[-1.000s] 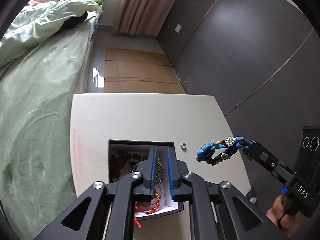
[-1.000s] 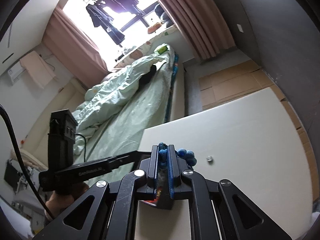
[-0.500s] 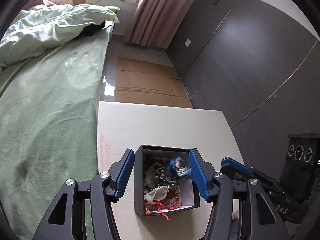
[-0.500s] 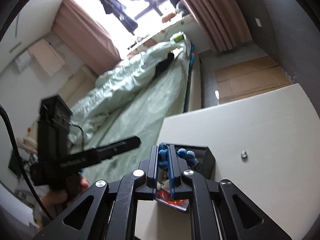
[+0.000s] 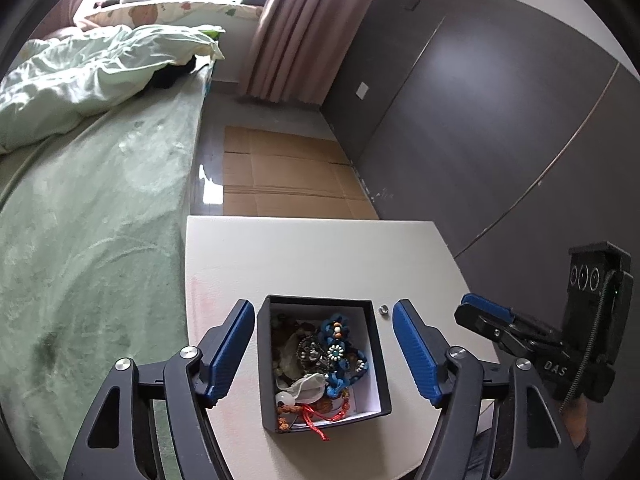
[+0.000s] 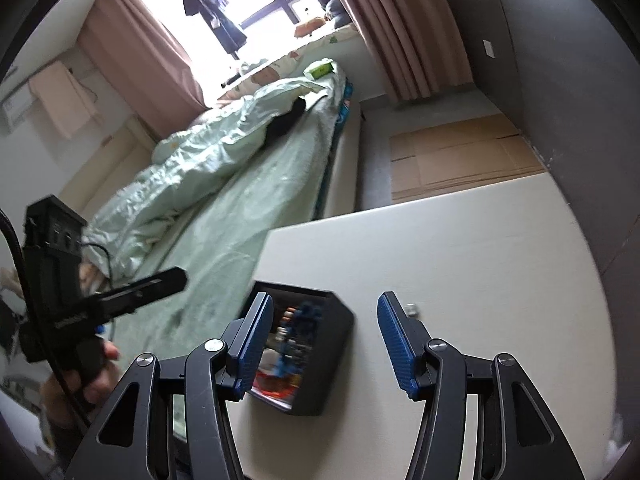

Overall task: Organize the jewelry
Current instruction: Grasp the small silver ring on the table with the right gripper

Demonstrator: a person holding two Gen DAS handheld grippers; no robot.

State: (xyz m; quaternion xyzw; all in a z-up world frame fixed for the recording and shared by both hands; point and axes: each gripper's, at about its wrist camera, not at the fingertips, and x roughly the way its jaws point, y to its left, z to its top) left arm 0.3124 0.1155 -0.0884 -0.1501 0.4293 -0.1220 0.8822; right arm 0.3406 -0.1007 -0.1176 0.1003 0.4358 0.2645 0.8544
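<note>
A black jewelry box (image 5: pixel 382 376) with a white lining stands on the white table (image 5: pixel 304 256). It holds several pieces, with a blue beaded bracelet (image 5: pixel 344 360) on top. My left gripper (image 5: pixel 323 354) is open and empty, its jaws spread on either side of the box, above it. My right gripper (image 6: pixel 323 346) is open and empty, just right of the box (image 6: pixel 332 344); it also shows in the left wrist view (image 5: pixel 484 316). A small silver ring (image 5: pixel 383 310) lies on the table beside the box's far right corner, also seen in the right wrist view (image 6: pixel 412 311).
A bed with green bedding (image 5: pixel 88 216) runs along the table's left edge. A dark wall (image 5: pixel 500 128) stands to the right. Flattened cardboard (image 5: pixel 288 176) lies on the floor beyond the table's far edge.
The right gripper carried the blue bracelet over the box, opened and let it go; the bracelet now lies in the box. The left gripper opened from shut. The right gripper drew back right.
</note>
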